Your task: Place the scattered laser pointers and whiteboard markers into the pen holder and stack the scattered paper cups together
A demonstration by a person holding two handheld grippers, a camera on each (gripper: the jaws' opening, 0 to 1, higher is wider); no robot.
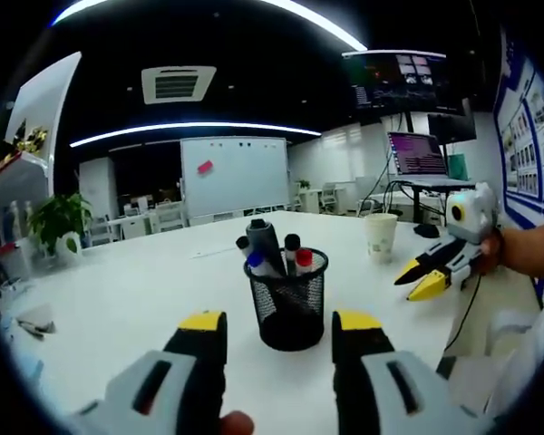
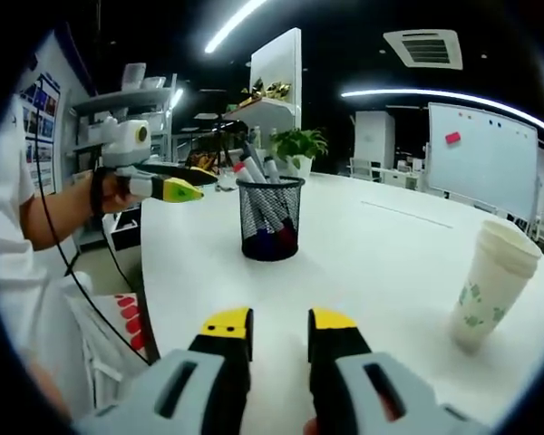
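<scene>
An office meeting room: white table [image 1: 118, 290], whiteboard [image 1: 234, 174], wall screen [image 1: 401, 82], laptop [image 1: 419, 154]

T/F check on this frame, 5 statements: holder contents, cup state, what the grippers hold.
1. The mesh pen holder stands upright with markers in it. True.
2. The paper cup lies tipped over on the white table. False: it stands upright.
3. The left gripper holds a marker. False: its jaws are apart with nothing between them.
4. The right gripper holds nothing. True.
5. The cup sits inside the pen holder. False: it stands apart from it on the table.
</scene>
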